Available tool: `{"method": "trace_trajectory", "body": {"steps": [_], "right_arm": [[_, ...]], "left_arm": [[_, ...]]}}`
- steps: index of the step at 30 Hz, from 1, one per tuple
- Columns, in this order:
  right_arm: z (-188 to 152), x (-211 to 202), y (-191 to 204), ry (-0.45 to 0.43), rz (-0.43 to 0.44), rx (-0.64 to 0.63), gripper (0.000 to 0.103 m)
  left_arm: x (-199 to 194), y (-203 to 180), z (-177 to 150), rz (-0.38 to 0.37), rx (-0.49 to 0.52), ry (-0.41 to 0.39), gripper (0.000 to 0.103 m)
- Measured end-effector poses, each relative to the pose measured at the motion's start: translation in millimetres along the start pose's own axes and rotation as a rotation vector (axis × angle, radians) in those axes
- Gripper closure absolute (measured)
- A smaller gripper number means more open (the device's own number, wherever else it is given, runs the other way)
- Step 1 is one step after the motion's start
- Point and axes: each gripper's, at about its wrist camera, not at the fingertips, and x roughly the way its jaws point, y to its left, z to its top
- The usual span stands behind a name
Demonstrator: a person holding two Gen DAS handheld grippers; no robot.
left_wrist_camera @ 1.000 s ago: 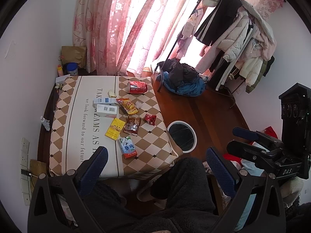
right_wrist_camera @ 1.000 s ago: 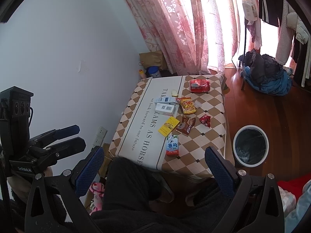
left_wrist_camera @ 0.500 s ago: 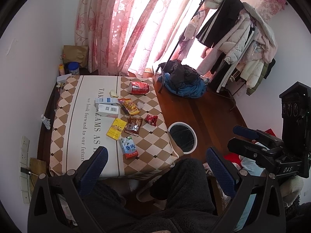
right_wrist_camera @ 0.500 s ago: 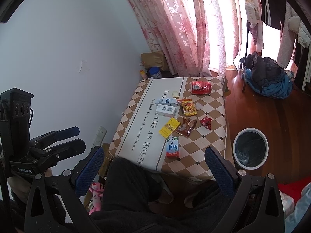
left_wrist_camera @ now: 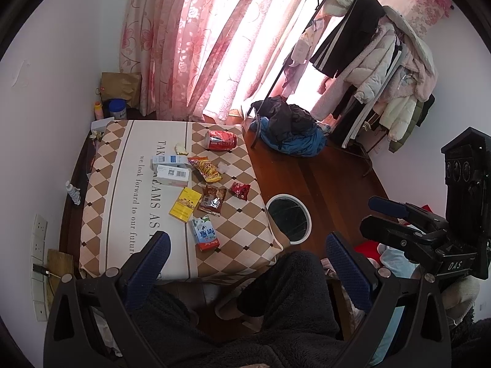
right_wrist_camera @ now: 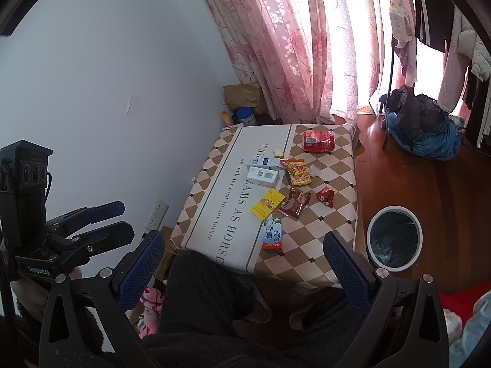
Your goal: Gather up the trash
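Observation:
Trash lies on a low table with a checked cloth [left_wrist_camera: 239, 233] [right_wrist_camera: 331, 245]: a red can [left_wrist_camera: 221, 140] [right_wrist_camera: 318, 142], a milk carton [left_wrist_camera: 205, 234] [right_wrist_camera: 272, 234], a yellow packet [left_wrist_camera: 185, 204] [right_wrist_camera: 267, 204], a brown wrapper [left_wrist_camera: 212, 200] [right_wrist_camera: 293, 203], a small red wrapper [left_wrist_camera: 240, 190] [right_wrist_camera: 325, 197], a chips bag [left_wrist_camera: 205, 169] [right_wrist_camera: 298, 171] and white boxes [left_wrist_camera: 172, 171] [right_wrist_camera: 263, 173]. A white-rimmed bin [left_wrist_camera: 288, 222] [right_wrist_camera: 394, 236] stands on the floor to the table's right. My left gripper [left_wrist_camera: 245, 248] and right gripper [right_wrist_camera: 242, 247] are open, empty, held high in front of the table.
Pink curtains [left_wrist_camera: 199, 46] hang behind the table. A clothes rack [left_wrist_camera: 368, 46] and a pile of clothes [left_wrist_camera: 288, 128] are at the right. A blue tub [left_wrist_camera: 118, 108] and a paper bag [left_wrist_camera: 118, 84] stand in the corner. The person's dark-clad legs [left_wrist_camera: 276, 306] are below.
Both views have shifted slightly, the table sliding a little down and closer in frame. The trash has not moved. Both grippers stay open.

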Motion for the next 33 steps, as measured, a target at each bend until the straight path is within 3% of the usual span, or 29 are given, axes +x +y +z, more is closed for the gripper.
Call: {"method": "trace_trajectory", "body": {"steps": [33], "right_arm": [[8,1,10,-0.021,0.002,-0.026,0.0]], "left_arm": [[-6,2,3,-0.001,0.003,-0.011,0.0]]}}
